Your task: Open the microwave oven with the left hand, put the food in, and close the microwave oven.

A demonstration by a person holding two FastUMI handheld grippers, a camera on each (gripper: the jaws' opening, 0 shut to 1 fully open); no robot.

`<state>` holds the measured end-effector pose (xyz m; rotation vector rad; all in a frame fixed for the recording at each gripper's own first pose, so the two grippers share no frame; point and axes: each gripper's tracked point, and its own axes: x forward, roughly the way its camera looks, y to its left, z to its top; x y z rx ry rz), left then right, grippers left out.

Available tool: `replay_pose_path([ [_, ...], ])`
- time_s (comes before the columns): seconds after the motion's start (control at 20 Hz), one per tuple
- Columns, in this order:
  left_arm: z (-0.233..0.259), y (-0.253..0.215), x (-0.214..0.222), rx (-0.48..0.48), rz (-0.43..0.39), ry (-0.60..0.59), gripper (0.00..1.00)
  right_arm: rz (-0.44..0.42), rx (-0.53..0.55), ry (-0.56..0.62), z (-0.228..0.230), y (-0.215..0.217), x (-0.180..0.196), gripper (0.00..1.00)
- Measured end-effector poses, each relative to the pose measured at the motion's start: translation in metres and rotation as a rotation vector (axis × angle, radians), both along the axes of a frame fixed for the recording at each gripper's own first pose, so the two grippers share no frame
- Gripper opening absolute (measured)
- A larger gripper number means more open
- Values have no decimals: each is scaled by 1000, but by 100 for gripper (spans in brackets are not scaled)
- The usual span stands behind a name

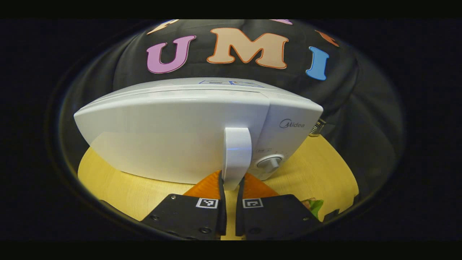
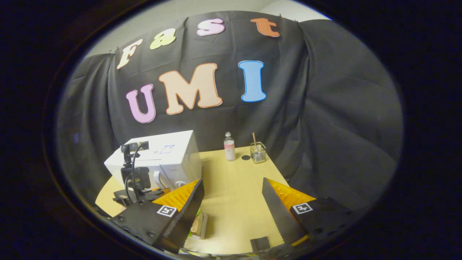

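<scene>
The white microwave oven stands close in front in the left gripper view, its door flush with the body. My left gripper is shut on the lower end of the door's white upright handle. In the right gripper view the microwave oven sits at the table's left, with the left gripper at its front. My right gripper hangs open over the table with nothing between its fingers. A wrapped food item lies on the table, partly hidden under one finger.
The round wooden table carries a small bottle and a glass with a stick in it at its far edge. A round knob sits right of the handle. Something green lies at the table's near right.
</scene>
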<state>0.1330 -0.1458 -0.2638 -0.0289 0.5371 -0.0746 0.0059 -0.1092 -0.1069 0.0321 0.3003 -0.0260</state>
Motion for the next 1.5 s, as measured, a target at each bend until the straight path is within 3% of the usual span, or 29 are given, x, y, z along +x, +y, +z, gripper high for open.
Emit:
replay_pose_path([
  [0.1,3,5,-29,20,-6,-27,11,20,-5,6,-3,0,1,93],
  [0.15,-1,8,-40,34,-13,-42,8,35,-11,6,-4,2,2,100],
  [0.2,-3,12,-55,44,-16,-45,8,50,-19,5,-6,3,3,92],
  [0.45,-7,34,-104,69,24,-27,26,150,-31,1,-13,26,5,92],
  [0.6,-2,44,-120,87,30,-58,27,200,-24,16,-20,41,-3,92],
  [0.7,-2,55,-129,95,34,-66,37,228,-15,27,-25,51,-8,92],
  [0.75,-2,61,-134,89,43,-64,51,238,-16,29,-25,55,-11,92],
  [0.9,-2,83,-148,89,78,-68,80,244,-27,21,-22,60,-21,92],
  [0.95,-1,92,-152,94,93,-75,96,237,-31,17,-22,61,-24,92],
  [1.0,-1,96,-157,76,91,-74,100,230,-33,15,-23,63,-28,92],
  [1.5,-3,172,-240,38,81,-44,100,133,-49,9,-23,111,-89,92],
])
